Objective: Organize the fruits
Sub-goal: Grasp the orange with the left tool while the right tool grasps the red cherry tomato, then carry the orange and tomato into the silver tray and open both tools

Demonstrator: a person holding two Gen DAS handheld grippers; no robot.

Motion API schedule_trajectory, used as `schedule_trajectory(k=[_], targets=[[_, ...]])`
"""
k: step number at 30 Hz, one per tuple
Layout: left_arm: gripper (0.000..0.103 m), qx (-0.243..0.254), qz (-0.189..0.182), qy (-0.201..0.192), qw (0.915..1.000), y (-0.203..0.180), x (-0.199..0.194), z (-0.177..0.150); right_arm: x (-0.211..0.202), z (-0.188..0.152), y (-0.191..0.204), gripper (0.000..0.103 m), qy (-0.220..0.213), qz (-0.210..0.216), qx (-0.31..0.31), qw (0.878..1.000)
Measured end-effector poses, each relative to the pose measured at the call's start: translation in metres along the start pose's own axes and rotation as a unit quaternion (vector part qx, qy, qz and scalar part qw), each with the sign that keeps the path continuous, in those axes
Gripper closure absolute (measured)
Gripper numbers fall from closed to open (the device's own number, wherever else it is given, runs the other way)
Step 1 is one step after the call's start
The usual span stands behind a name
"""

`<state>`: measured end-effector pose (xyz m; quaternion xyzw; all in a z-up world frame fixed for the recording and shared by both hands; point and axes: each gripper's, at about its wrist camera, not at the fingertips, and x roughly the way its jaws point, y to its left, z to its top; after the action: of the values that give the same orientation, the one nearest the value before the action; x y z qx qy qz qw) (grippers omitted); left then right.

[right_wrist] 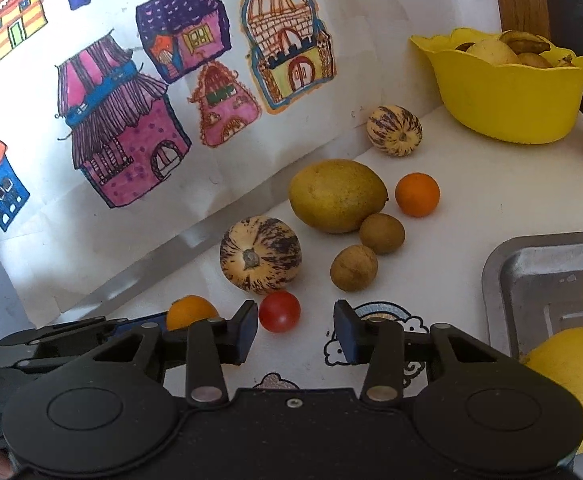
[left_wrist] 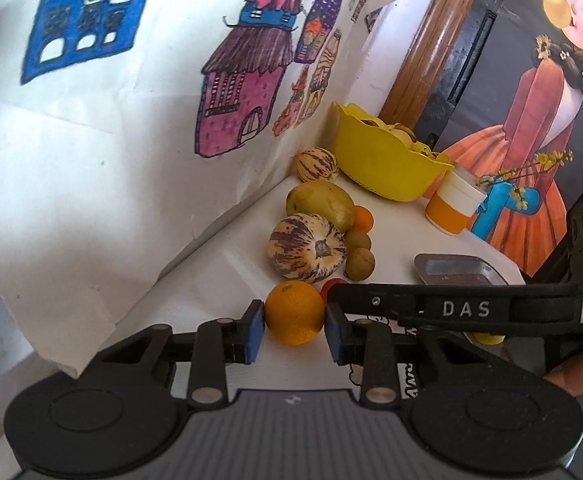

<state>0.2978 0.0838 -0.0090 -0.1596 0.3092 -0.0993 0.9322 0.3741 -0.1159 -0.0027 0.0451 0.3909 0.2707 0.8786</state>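
My left gripper (left_wrist: 294, 326) is shut on an orange (left_wrist: 294, 312), with a blue pad pressed against each side, low over the white table. The same orange (right_wrist: 189, 312) shows at the lower left of the right wrist view. My right gripper (right_wrist: 296, 326) stands open; a small red tomato (right_wrist: 279, 311) lies just ahead, close to its left fingertip (right_wrist: 247, 320). Beyond lie a striped melon (right_wrist: 260, 254), two brown round fruits (right_wrist: 353, 268), a large yellow-green fruit (right_wrist: 337, 195) and a small tangerine (right_wrist: 417, 194). A yellow bowl (right_wrist: 507, 96) at the back holds fruit.
A metal tray (right_wrist: 551, 280) sits on the right with a lemon (right_wrist: 575, 376) at its near edge. A second striped melon (right_wrist: 394, 130) lies by the wall. An orange-and-white cup (left_wrist: 453, 204) stands beside the bowl. Paper with house drawings (right_wrist: 131, 120) lines the left wall.
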Motion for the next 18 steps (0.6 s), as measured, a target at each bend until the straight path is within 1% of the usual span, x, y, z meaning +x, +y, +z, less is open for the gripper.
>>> schedule_trajectory(k=[4,6,11,14,16,18], targets=[[0.067,-0.001,0.000,0.000,1.0000,0.000,-0.001,0.000,0.002,0.000,0.005,0.058,-0.001,-0.004,-0.016,1.000],[0.067,-0.002,0.000,-0.001,1.0000,0.001,-0.001,0.000,0.003,-0.001,0.007,0.060,-0.003,-0.005,-0.025,1.000],[0.067,-0.006,-0.001,-0.002,1.0000,0.001,-0.002,0.000,0.003,-0.005,0.014,0.069,-0.011,-0.010,-0.055,0.998],[0.067,-0.011,-0.004,-0.004,0.9999,0.002,-0.003,0.000,0.003,-0.006,0.016,0.072,-0.014,-0.009,-0.073,0.997],[0.067,-0.016,-0.007,-0.007,0.9998,0.003,-0.004,-0.001,0.003,-0.008,0.019,0.078,-0.016,-0.012,-0.087,0.996],[0.067,-0.021,-0.009,-0.010,0.9997,0.004,-0.005,-0.001,0.003,-0.010,0.022,0.078,-0.019,-0.015,-0.094,0.995]])
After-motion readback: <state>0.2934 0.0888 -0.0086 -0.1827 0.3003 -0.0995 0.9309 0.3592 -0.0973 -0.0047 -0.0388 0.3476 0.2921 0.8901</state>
